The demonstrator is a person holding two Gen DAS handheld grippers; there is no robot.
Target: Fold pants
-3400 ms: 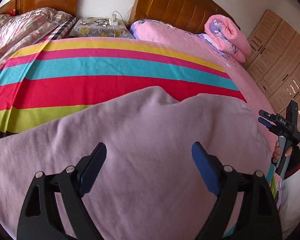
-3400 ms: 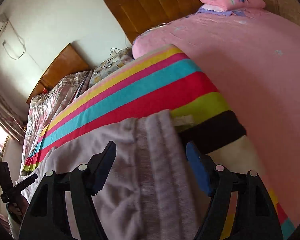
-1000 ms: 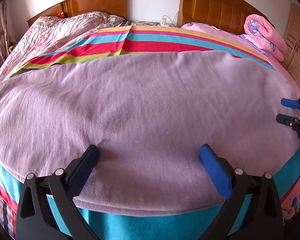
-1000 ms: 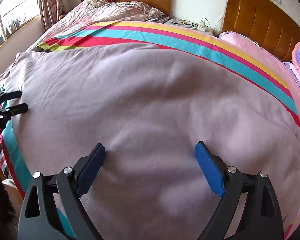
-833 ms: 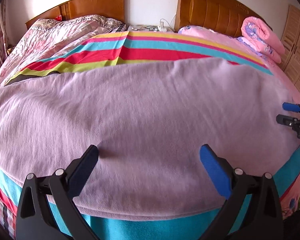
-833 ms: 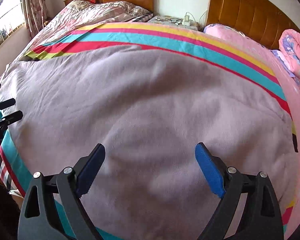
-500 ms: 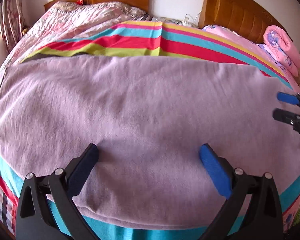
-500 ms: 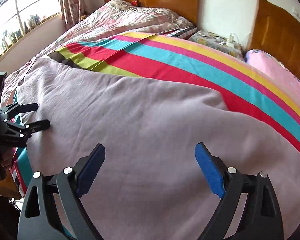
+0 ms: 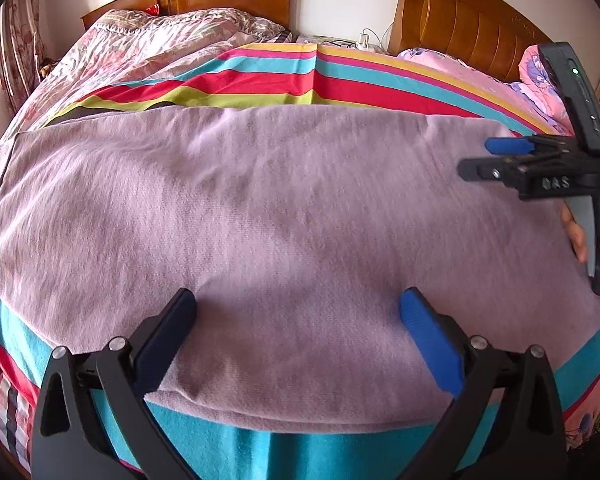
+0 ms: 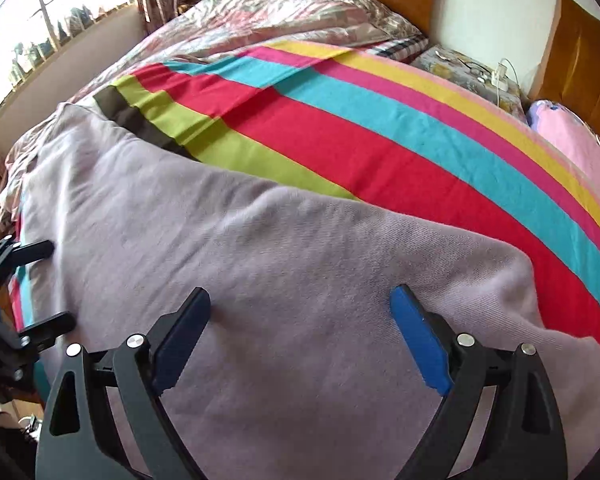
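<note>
- Left wrist view: the left gripper (image 9: 296,312) is hovering with its jaws spread wide and nothing between them, just above the near edge of the pants (image 9: 260,208). The pants are lying flat on the striped blanket (image 9: 316,84) on the bed, their long axis running left to right across the view, so the cloth is stretching away directly ahead and to both sides of this gripper.
- Also in this view, the right gripper (image 9: 476,156) is reaching in from the right over the right end of the pants, its jaws apart and holding nothing; a hand (image 9: 580,232) is gripping its handle.
- Right wrist view: the right gripper (image 10: 300,312) is sitting wide and empty over the pants (image 10: 260,264), whose right end is dropping off just beside it; the left gripper (image 10: 44,284) is showing at the far left, over the other end.
- Each gripper is nearer its own end, which suits lifting one end across to the other along the long axis.
- The pants are looking pale lilac, soft, knitted and mostly smooth, with faint creases.
</note>
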